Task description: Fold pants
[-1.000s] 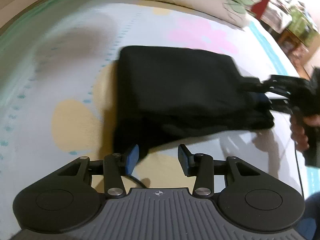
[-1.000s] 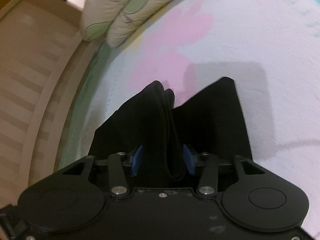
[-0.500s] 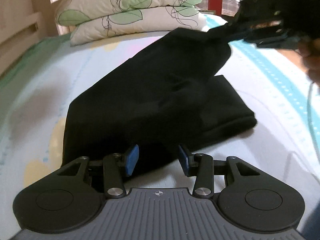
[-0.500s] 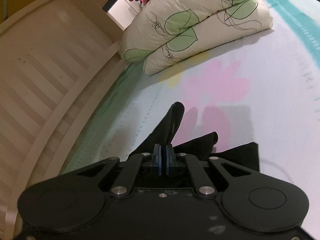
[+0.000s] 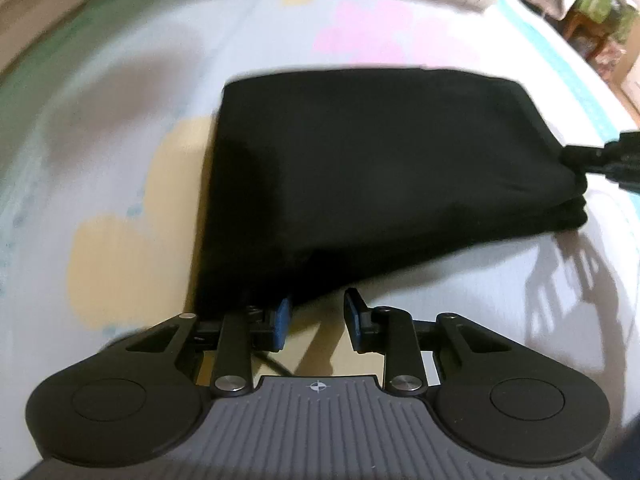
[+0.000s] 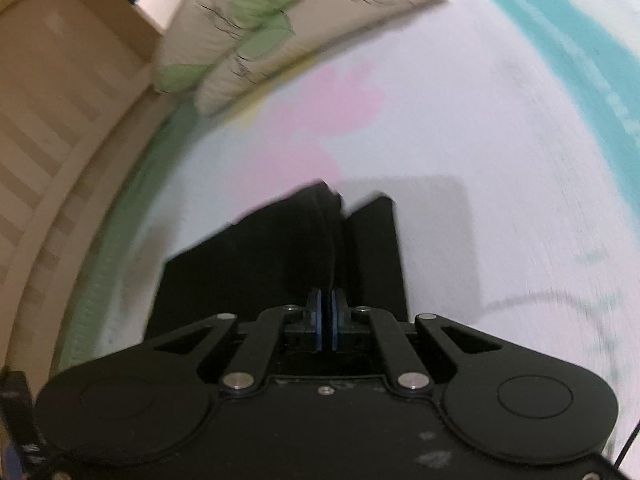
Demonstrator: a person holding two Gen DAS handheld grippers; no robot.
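The black pants (image 5: 372, 176) lie folded into a thick bundle on the flowered bed sheet (image 5: 120, 184). My left gripper (image 5: 316, 320) is open and empty at the bundle's near left corner, its blue pads apart. My right gripper (image 6: 325, 320) is shut on the pants' edge (image 6: 320, 240), pinching the folded layers; in the left wrist view it shows at the bundle's right end (image 5: 600, 160).
Leaf-print pillows (image 6: 280, 28) lie at the head of the bed. A wooden slatted bed frame (image 6: 48, 140) runs along the left side. A teal stripe (image 6: 580, 40) borders the sheet on the right. Cluttered furniture (image 5: 592, 8) stands beyond the bed.
The right gripper, shut on the pants, has lowered the lifted layer back down so the bundle lies flat again. The left gripper stayed open near the front corner.
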